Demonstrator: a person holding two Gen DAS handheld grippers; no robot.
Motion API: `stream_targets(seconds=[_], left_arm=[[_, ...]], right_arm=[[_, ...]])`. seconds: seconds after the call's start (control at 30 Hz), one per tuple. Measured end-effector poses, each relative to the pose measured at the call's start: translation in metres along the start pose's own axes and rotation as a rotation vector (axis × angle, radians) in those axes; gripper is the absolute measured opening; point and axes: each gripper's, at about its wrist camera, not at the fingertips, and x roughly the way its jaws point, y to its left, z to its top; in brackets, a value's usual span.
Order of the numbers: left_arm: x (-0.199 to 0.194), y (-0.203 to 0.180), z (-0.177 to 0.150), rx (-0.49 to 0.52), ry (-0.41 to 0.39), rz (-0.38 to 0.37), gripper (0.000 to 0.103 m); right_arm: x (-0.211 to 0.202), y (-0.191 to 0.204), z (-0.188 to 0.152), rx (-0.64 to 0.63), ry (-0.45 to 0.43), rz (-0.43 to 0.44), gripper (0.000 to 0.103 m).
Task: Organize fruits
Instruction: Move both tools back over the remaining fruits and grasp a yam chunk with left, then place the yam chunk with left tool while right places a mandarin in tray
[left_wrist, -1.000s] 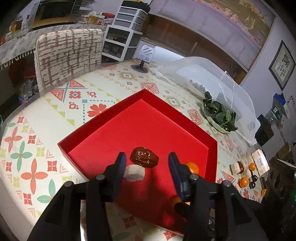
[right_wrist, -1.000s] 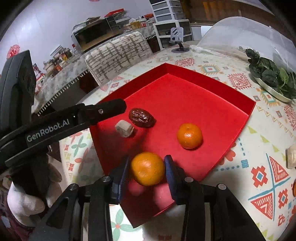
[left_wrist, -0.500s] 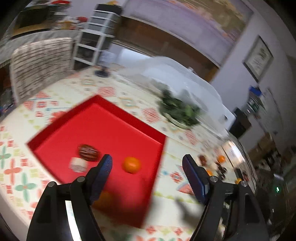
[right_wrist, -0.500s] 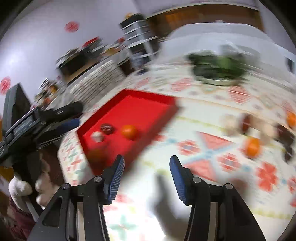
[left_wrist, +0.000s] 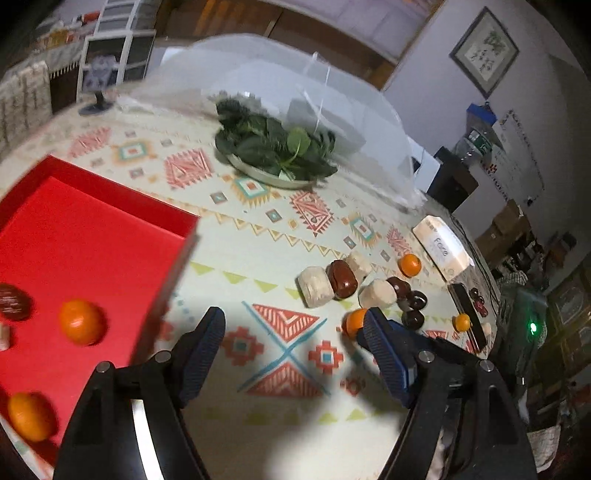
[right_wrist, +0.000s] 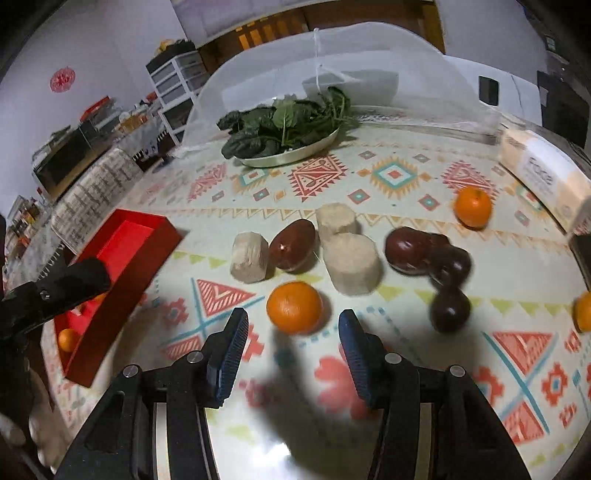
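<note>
- Your right gripper (right_wrist: 291, 347): fingers spread wide, nothing held, low centre of the right wrist view, over the patterned tablecloth (right_wrist: 399, 173).
- Loose tangerine (right_wrist: 294, 307) sits on the cloth just beyond the right tips, in line w/ the gap, not touching either pad.
- Behind it, mid frame: beige cylinders (right_wrist: 352, 263), glossy brown dates (right_wrist: 293, 244), dark round fruits (right_wrist: 450, 309). 2nd tangerine (right_wrist: 472, 206) upper right, near a white pack (right_wrist: 543, 177).
- Your left gripper (left_wrist: 293, 332): fingers also wide apart, empty, bottom centre of the left wrist view, above bare cloth.
- Red tray (left_wrist: 92, 236) at left of that frame holds two tangerines (left_wrist: 81, 322), a date (left_wrist: 14, 306), a pale piece at the edge.
- Plate of greens (left_wrist: 275, 147) upper centre, in front of a mesh food cover (left_wrist: 280, 81).
</note>
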Motion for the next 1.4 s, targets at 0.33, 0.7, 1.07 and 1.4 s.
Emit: stream_targets(seconds=[0.33, 0.7, 1.07, 1.4], left_arm=[[0.057, 0.004, 0.011, -0.036, 0.079, 0.013, 0.076], [0.045, 0.020, 0.022, -0.109, 0.025, -0.011, 0.064], [0.086, -0.016, 0.016, 0.008, 0.092, -0.012, 0.056], [0.084, -0.035, 0.004, 0.146, 0.080, 0.056, 0.028]], right_arm=[[0.021, 0.003, 0.002, -0.021, -0.002, 0.015, 0.038], [-0.001, -0.006, -0.005, 0.016, -0.051, 0.034, 0.037], [0.006, -0.013, -0.004, 0.052, -0.023, 0.042, 0.037], [0.007, -0.011, -0.004, 0.038, -0.024, 0.038, 0.038]])
